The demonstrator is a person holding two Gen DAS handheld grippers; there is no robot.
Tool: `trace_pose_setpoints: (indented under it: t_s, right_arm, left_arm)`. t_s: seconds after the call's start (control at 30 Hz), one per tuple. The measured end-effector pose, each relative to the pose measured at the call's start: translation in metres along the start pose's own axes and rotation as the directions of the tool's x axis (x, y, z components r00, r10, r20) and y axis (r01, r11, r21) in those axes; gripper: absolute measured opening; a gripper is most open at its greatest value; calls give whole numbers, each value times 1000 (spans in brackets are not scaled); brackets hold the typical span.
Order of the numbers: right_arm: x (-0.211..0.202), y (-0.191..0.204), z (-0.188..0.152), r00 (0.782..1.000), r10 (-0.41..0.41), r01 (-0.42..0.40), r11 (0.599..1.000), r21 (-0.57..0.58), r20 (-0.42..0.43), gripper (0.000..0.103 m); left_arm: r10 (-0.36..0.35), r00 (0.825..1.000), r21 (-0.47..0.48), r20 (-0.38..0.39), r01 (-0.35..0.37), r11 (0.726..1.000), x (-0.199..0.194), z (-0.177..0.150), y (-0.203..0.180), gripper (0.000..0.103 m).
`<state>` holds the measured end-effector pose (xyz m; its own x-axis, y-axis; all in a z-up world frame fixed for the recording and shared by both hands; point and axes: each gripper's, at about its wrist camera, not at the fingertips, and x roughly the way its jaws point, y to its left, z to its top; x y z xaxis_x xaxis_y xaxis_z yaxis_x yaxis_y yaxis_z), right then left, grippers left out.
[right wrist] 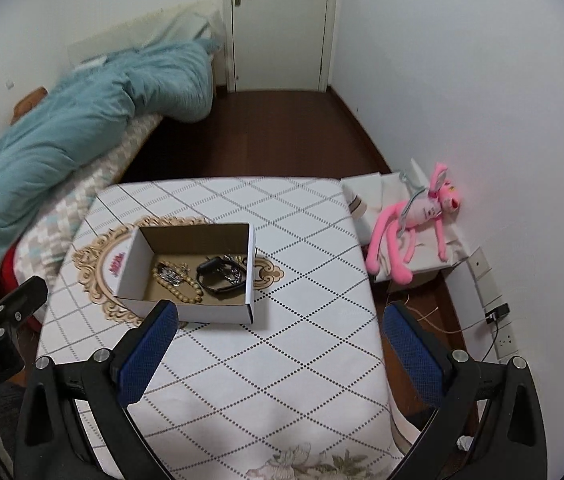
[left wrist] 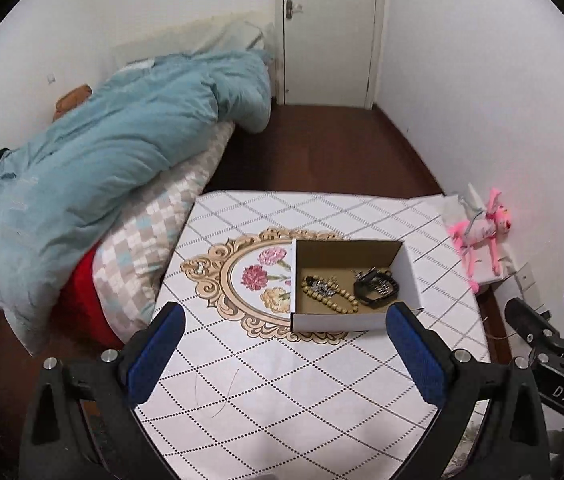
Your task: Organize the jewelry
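A small white cardboard box [left wrist: 409, 272] stands on the patterned table [left wrist: 282, 380]. Inside lie a tan bead bracelet [left wrist: 331, 298], a silvery chain piece [left wrist: 319, 286] and a black band [left wrist: 375, 292] with metal pieces. The box also shows in the right wrist view [right wrist: 130, 268], with the beads [right wrist: 180, 286] and black band [right wrist: 218, 274]. My left gripper [left wrist: 285, 330] is open and empty, held above the table just in front of the box. My right gripper [right wrist: 280, 326] is open and empty, in front of and right of the box.
A bed with a teal quilt [left wrist: 102, 152] runs along the table's left side. A pink plush toy [right wrist: 417, 220] lies on white boxes right of the table by the wall. Cables and sockets [right wrist: 497, 316] sit low on the right wall. A closed door [left wrist: 329, 32] is at the back.
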<state>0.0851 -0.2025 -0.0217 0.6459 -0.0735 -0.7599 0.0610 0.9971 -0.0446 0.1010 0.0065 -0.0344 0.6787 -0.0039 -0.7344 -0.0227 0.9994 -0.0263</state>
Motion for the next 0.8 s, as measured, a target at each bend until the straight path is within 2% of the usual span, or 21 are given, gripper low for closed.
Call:
trace_pose_setpoints:
  t_s: [0.2, 0.47, 0.8]
  right_arm:
    - [-60, 0, -8, 996, 2, -3, 1000, 10, 86, 103]
    - [-113, 1, -12, 990, 10, -11, 1000, 5, 140, 103]
    - [-126, 10, -17, 993, 28, -27, 1000, -8, 117, 103]
  left_arm:
    - [-29, 998, -7, 55, 30, 1000, -42, -2, 1, 102]
    - [-43, 995, -21, 92, 45, 999, -82, -4, 8, 102]
    - [-42, 998, -10, 47, 42, 999, -81, -9, 10, 103]
